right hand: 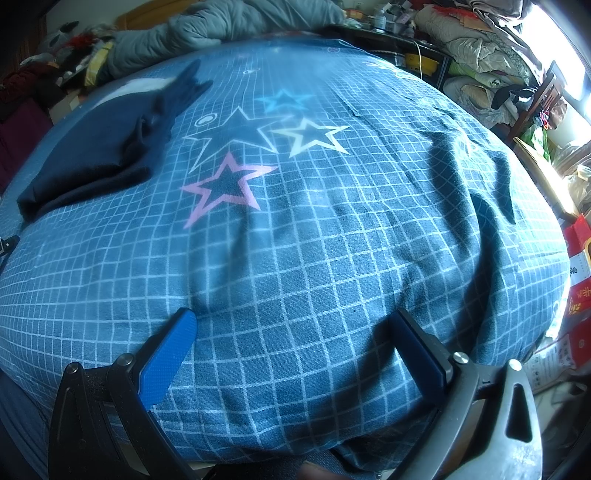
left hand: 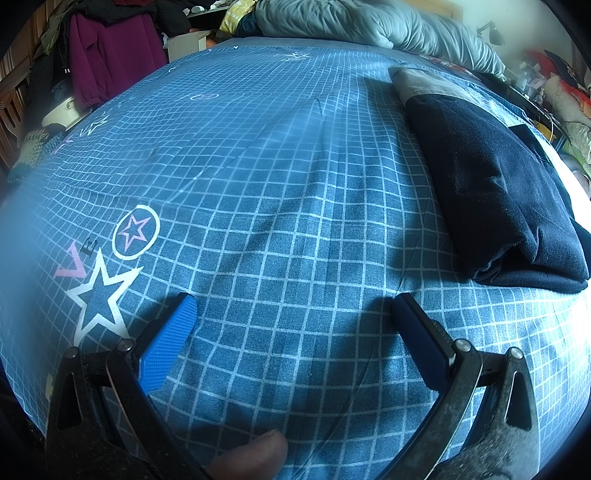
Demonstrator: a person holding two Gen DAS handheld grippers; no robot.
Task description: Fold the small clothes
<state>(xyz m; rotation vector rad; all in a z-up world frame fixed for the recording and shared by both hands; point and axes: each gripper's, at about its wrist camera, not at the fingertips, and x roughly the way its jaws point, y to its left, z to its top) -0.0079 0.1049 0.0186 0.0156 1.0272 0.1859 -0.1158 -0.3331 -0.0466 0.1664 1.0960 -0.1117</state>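
Observation:
A folded dark navy garment with a grey band at its far end lies on the blue checked bedsheet, up and to the right of my left gripper. That gripper is open over bare sheet, nothing between its blue pads. In the right wrist view the same navy garment lies at the far left, well away from my right gripper, which is also open over the sheet and holds nothing. A fingertip shows at the bottom of the left wrist view.
A bunched grey duvet lies along the far side of the bed. A purple garment hangs at the left. Piles of bedding and boxes crowd the right side beside the bed edge, with red packets lower down.

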